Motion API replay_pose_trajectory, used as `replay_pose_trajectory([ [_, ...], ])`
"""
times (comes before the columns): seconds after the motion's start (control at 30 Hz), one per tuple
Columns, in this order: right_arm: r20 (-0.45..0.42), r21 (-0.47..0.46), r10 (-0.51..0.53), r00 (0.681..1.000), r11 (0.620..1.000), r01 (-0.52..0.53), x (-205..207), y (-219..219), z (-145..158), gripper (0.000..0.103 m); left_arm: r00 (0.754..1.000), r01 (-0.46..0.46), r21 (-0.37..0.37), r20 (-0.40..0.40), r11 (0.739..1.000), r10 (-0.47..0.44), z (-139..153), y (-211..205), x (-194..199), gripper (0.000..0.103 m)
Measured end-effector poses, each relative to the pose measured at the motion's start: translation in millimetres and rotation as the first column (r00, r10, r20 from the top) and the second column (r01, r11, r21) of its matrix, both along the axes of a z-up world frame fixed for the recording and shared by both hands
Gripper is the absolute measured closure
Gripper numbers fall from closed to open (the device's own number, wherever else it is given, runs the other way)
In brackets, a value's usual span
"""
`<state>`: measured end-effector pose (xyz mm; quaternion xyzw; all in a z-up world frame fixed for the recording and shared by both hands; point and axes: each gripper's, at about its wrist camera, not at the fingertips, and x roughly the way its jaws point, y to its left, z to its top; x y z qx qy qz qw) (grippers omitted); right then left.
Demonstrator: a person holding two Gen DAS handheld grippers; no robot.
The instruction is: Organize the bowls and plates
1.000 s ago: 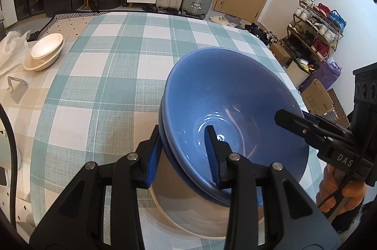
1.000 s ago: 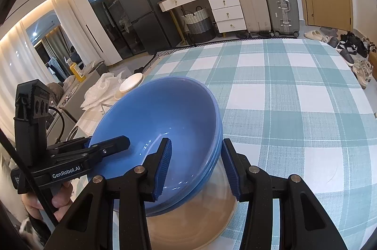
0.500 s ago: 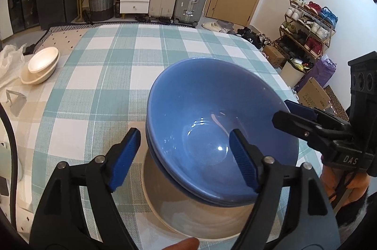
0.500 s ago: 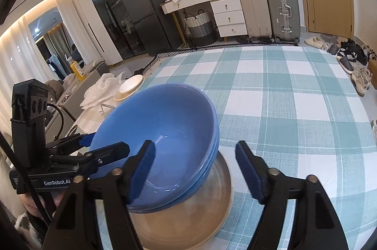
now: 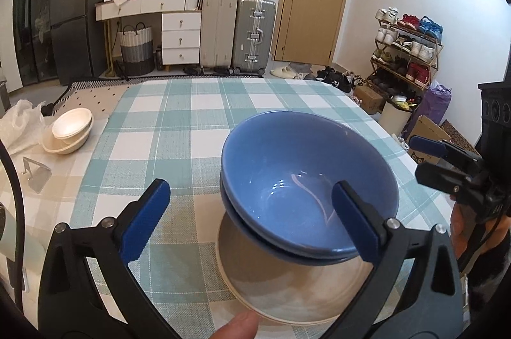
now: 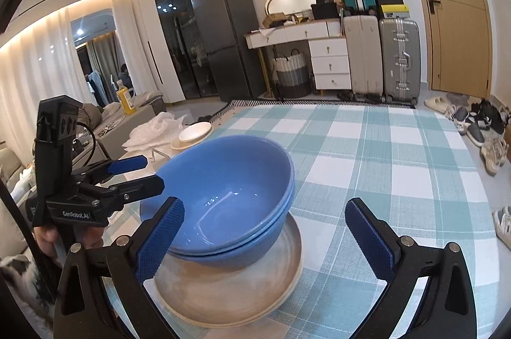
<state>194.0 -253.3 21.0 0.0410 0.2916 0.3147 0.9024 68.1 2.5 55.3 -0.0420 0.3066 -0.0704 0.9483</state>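
Two nested blue bowls (image 5: 306, 179), on cream plates (image 5: 274, 284), apparently two stacked, atop checked tablecloth (image 5: 179, 128). Left gripper (image 5: 252, 217) and right gripper (image 6: 265, 230): jaws opening wide, pads clear of the bowls. Cream bowls (image 5: 68, 131) well apart, far left.

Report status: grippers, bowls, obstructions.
Left gripper and right gripper opening, both empty. Blue bowls stacked on beige plate. Nothing in the way.
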Motion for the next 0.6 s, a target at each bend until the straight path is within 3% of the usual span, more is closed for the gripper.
replay_pose_trajectory([
  [0.37, 0.082, 0.007, 0.042, 0.996, 0.999, -0.042, -21, -25, -16, 0.000, 0.988, 0.029, 0.015, 0.148, 0.999, -0.030, -23, 18, -35, 0.002],
  [0.6, 0.095, 0.032, 0.072, 0.993, 0.997, -0.076, -32, -35, -33, 0.000, 0.982, 0.050, 0.022, 0.181, 0.999, -0.053, -27, 21, -52, 0.002],
])
